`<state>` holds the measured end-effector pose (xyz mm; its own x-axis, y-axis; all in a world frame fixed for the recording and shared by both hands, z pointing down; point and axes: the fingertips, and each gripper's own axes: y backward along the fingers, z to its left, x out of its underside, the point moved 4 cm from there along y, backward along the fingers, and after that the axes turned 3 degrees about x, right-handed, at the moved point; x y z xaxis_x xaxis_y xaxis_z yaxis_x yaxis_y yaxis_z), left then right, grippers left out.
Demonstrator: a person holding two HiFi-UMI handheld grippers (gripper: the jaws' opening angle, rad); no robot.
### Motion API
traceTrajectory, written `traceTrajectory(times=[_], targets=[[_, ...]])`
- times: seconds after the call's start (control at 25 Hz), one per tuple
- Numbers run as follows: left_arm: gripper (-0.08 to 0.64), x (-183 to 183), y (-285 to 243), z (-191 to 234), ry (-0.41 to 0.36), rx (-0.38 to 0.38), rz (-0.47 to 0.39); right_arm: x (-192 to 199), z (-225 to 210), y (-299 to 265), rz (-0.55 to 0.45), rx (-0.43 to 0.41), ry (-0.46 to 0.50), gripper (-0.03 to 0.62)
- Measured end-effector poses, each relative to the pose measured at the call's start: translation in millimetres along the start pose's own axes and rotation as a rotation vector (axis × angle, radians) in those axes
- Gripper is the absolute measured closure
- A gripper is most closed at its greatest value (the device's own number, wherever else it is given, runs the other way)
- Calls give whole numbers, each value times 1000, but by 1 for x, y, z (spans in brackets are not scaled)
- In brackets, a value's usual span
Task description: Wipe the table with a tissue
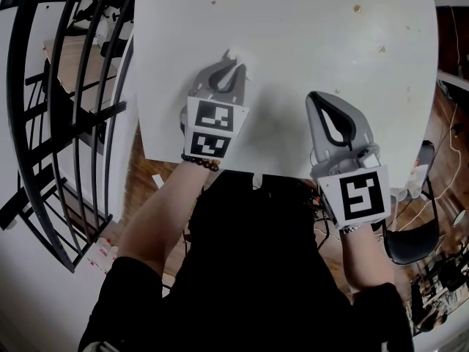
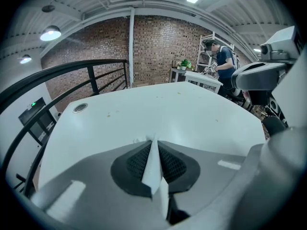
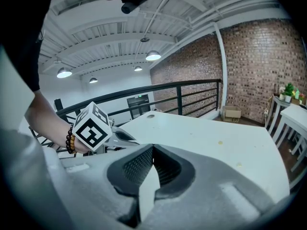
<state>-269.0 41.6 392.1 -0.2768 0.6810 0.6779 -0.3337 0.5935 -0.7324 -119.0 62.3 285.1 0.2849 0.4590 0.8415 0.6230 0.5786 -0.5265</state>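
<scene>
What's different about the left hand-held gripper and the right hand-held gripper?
The left hand-held gripper pinches a white tissue; the right hand-held gripper holds nothing. The left one reaches farther across the table; the right one sits nearer its close edge. Both are grey, and both have their jaws together.

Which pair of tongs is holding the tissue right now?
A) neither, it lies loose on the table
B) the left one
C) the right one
B: the left tongs are shut on the white tissue, which pokes out at their tips; the right tongs are shut with nothing between them.
</scene>
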Motion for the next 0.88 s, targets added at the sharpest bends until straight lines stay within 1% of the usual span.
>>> traceTrajectory(times=[0.52, 0.88], targets=[[534, -8, -9, -12, 0, 10, 12, 0, -11, -2, -10, -20, -6, 600], [534, -21, -18, -17, 11, 6, 7, -2, -26, -2, -20, -28, -6, 600]])
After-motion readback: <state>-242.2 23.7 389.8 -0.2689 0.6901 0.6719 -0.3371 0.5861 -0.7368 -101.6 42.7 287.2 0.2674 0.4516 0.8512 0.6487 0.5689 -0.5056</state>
